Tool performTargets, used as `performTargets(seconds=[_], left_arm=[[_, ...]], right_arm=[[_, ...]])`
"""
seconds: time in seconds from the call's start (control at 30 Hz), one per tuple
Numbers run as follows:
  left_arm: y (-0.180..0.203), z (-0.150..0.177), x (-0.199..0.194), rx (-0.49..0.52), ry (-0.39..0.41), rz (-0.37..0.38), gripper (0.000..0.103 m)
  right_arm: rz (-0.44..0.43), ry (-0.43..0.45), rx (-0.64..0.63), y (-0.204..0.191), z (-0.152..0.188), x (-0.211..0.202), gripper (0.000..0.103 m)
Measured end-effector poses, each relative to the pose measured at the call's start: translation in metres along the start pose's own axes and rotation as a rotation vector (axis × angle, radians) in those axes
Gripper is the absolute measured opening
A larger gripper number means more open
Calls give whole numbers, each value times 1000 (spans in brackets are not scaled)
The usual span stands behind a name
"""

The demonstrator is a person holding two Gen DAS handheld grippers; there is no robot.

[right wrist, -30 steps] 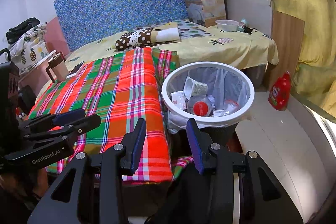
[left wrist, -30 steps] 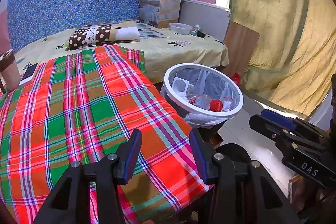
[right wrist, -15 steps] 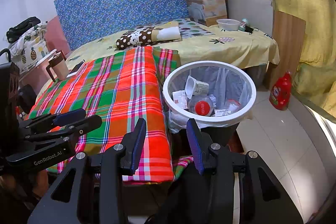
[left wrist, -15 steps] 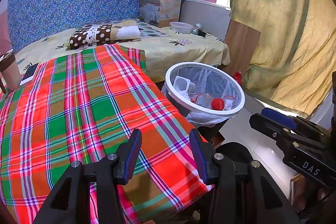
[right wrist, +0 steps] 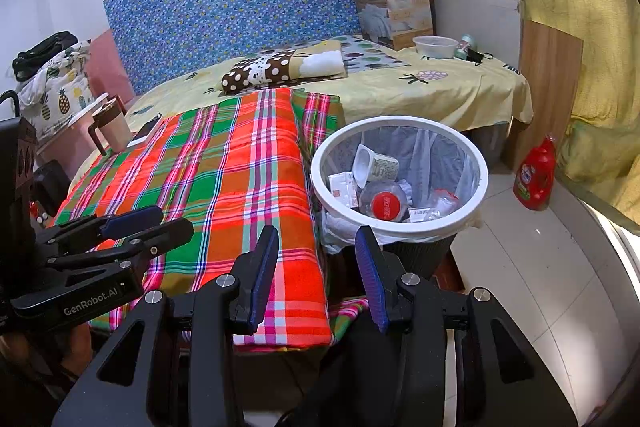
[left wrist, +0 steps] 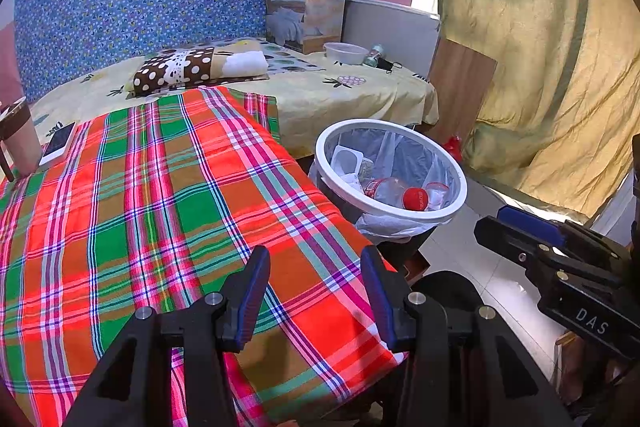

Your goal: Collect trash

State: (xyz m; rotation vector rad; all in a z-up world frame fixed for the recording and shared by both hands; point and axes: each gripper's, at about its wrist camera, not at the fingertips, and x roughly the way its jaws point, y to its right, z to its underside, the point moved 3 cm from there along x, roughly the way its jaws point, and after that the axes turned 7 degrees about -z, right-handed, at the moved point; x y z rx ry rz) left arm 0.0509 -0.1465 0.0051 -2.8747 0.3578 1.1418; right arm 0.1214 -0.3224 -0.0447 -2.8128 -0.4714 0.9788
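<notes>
Ahead of both grippers, a bin point(right wrist: 400, 223) with a white rim and a plastic liner was seen on the floor, just beside the edge of the plaid cloth point(left wrist: 160, 211). Trash was already held inside it: a yogurt cup point(right wrist: 374, 167), a small carton point(right wrist: 342, 189), a clear bottle with a red cap point(right wrist: 384, 205) and some crumpled wrappers. The left gripper point(left wrist: 314, 291) was held above the near corner of the cloth with its jaws parted and nothing between the pads. The right gripper point(right wrist: 316, 275) was held over the gap between the cloth's edge and the bin, likewise released and empty. No loose trash could be made out on the cloth within reach of either gripper, so most of the collecting was judged to be done. Further ahead, on the yellow sheet, a plastic bowl point(right wrist: 435, 46) and a small bottle point(right wrist: 464, 47) were seen beside a box point(right wrist: 394, 3); whether these were meant as trash could not be told. To the far left of the left gripper, a mug point(left wrist: 18, 141) and a phone point(left wrist: 58, 147) were left lying at the cloth's edge, and these were judged to be belongings, not waste. To the right of the bin, a red detergent bottle point(right wrist: 536, 179) was seen standing on the floor, well apart from both grippers. What was left, if anything, was judged to lie among the far items on the sheet.
</notes>
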Motion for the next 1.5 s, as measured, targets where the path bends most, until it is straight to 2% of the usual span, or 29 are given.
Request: performTargets(seconds=[1.5], left_arm=[[-1,2,1,32,19,-57,47]], right_arm=[[-1,-1,-4,1,0,0,42]])
